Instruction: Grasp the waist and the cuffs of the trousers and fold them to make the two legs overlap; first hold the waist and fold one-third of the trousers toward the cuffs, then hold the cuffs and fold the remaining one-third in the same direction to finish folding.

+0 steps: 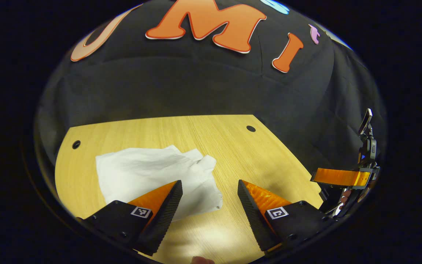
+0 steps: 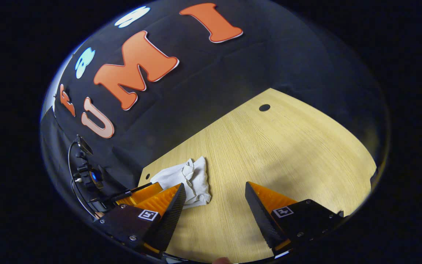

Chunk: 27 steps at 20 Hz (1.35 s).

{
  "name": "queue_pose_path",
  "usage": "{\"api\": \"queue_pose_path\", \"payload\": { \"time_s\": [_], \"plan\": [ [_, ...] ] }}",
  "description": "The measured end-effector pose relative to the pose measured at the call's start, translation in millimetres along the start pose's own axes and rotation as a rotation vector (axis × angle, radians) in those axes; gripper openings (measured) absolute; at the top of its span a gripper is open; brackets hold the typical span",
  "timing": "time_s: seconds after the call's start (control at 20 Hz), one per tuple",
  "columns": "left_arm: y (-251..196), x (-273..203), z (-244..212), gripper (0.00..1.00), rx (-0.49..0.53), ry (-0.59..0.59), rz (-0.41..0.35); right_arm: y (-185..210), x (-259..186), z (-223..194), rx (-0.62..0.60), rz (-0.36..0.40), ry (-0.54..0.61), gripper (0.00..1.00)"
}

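While the trousers [image 1: 152, 174] lie bunched in a compact white bundle on the table [image 1: 269, 154], the left gripper [image 1: 210, 200] and right gripper [image 2: 215, 203] hover above — both spread wide, holding nothing.

Soft, thin white cloth trousers [image 1: 148, 172], matt and crumpled into wrinkles, lying on a pale wooden table [image 1: 225, 146] with fine straight grain, smooth with a slight shine where light falls. Matt, faintly creased black cloth wall [image 1: 196, 88] behind. On the left gripper [image 1: 210, 189] and the right gripper [image 2: 215, 190], hard plastic-looking finger faces with fine ribbed ridges, rough to look at.
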<state>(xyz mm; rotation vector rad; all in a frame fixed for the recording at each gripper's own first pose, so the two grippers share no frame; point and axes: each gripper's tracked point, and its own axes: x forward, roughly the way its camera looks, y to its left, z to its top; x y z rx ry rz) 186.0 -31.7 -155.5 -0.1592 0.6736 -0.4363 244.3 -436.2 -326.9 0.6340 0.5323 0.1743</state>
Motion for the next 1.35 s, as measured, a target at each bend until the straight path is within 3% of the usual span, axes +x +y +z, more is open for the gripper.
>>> {"api": "queue_pose_path", "payload": {
  "time_s": [0.05, 0.35, 0.6, 0.8, 1.0, 1.35],
  "plan": [
    [4, -12, 10, 0.96, 0.006, -0.032, 0.025, 6, -2, 4, -0.033, 0.005, -0.021, 0.98],
    [21, -95, 58, 0.99, 0.051, -0.262, 0.158, 52, -17, 21, -0.201, 0.056, -0.168, 0.98],
    [39, -155, 74, 0.98, 0.071, -0.436, 0.208, 91, -44, 39, -0.285, 0.084, -0.338, 0.98],
    [41, -216, 79, 0.99, 0.093, -0.589, 0.259, 120, -74, 44, -0.420, 0.058, -0.455, 0.97],
    [39, -264, 70, 0.98, 0.099, -0.651, 0.278, 146, -101, 29, -0.482, 0.037, -0.502, 0.98],
    [41, -333, 9, 1.00, 0.084, -0.645, 0.283, 179, -134, -15, -0.554, 0.037, -0.508, 0.98]
  ]
}}
